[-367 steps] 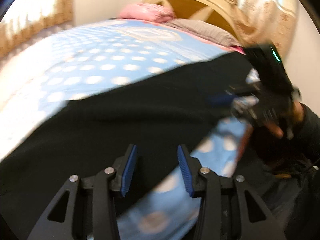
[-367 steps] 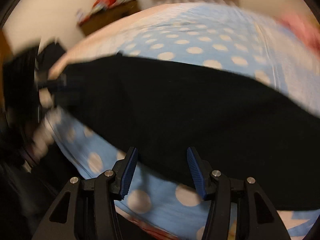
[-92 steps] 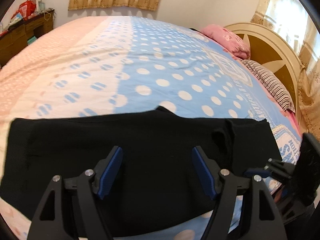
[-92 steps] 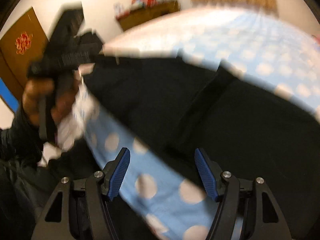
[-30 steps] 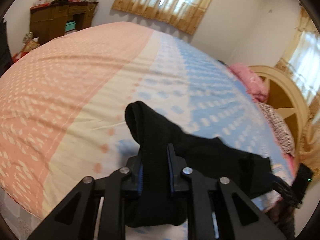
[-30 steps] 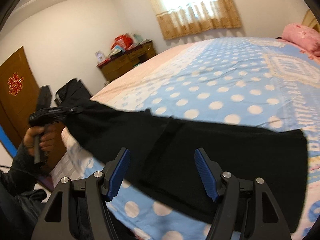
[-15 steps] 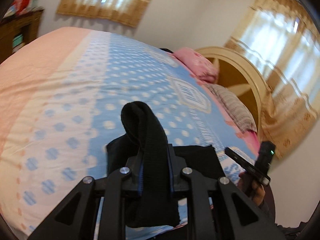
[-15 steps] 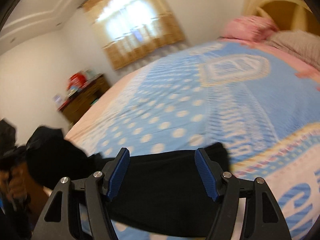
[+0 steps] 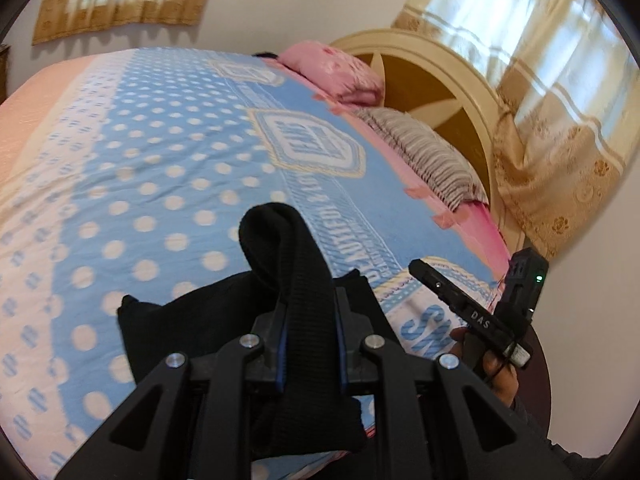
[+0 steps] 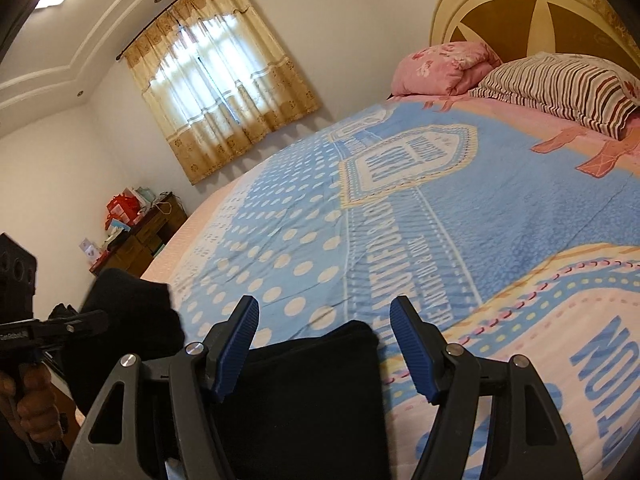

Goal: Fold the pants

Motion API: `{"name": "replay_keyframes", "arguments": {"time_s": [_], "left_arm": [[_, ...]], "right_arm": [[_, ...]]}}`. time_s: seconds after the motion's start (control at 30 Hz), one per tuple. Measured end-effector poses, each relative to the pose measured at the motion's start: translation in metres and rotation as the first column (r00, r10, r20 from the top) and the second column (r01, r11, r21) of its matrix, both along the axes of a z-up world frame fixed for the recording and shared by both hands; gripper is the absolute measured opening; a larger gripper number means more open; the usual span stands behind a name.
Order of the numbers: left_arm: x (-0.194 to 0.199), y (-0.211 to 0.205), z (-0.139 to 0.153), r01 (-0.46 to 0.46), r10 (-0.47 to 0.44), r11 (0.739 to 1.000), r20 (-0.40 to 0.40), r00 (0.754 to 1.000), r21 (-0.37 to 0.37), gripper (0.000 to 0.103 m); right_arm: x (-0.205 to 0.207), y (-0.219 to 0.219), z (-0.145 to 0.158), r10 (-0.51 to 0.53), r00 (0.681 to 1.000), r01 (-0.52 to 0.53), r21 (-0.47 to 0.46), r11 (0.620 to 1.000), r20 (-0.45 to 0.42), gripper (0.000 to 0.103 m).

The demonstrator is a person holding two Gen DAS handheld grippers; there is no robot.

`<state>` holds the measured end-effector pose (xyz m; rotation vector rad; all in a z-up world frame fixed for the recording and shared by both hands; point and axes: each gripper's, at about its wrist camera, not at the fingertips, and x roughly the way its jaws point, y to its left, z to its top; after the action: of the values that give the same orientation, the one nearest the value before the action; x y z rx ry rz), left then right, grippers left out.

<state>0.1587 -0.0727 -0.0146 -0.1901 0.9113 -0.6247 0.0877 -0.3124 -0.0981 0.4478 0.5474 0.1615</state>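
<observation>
The black pants (image 9: 192,320) lie doubled over on the near edge of the blue polka-dot bedspread (image 9: 160,168). My left gripper (image 9: 310,316) is shut on a thick fold of the pants, which loops up above the fingers and hangs below them. In the right wrist view the pants (image 10: 304,392) lie under and between the blue pads of my right gripper (image 10: 324,344), which stands open without pressing the cloth. The left gripper (image 10: 76,326) shows at the left of that view, with the lifted bunch of cloth. The right gripper's body (image 9: 472,316) shows at the right of the left wrist view.
A pink pillow (image 10: 444,64) and a striped pillow (image 10: 560,80) lie by the cream headboard (image 10: 520,4). A wooden dresser (image 10: 136,240) with red boxes stands at the far wall. Curtained windows (image 10: 224,92) are behind the bed. A hand (image 10: 28,404) grips the left tool.
My left gripper carried the pinched fold across the bed toward the headboard side, doubling the pants over. The right gripper swung to face the pillows and stayed open over the pants' end.
</observation>
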Motion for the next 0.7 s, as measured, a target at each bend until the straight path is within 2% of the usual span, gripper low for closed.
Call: {"name": "replay_keyframes", "arguments": {"time_s": [0.17, 0.43, 0.57, 0.7], "left_arm": [[0.013, -0.038, -0.026, 0.038, -0.036, 0.999, -0.07, 0.997, 0.026, 0.019], [0.027, -0.078, -0.07, 0.039, -0.025, 0.993, -0.128, 0.991, 0.107, 0.019], [0.028, -0.094, -0.077, 0.046, -0.03, 0.991, -0.126, 0.992, 0.129, 0.022], [0.023, -0.105, -0.065, 0.065, -0.056, 0.994, -0.098, 0.994, 0.092, 0.025]], "right_arm": [[0.005, -0.007, -0.009, -0.018, 1.0, 0.019, 0.017, 1.0, -0.013, 0.07], [0.01, -0.014, -0.023, -0.034, 0.998, 0.035, 0.026, 0.999, -0.043, 0.07], [0.011, -0.019, -0.028, -0.051, 0.998, 0.053, 0.04, 0.998, -0.048, 0.07], [0.01, -0.026, -0.029, -0.067, 0.997, 0.07, 0.055, 0.996, -0.047, 0.07]]}}
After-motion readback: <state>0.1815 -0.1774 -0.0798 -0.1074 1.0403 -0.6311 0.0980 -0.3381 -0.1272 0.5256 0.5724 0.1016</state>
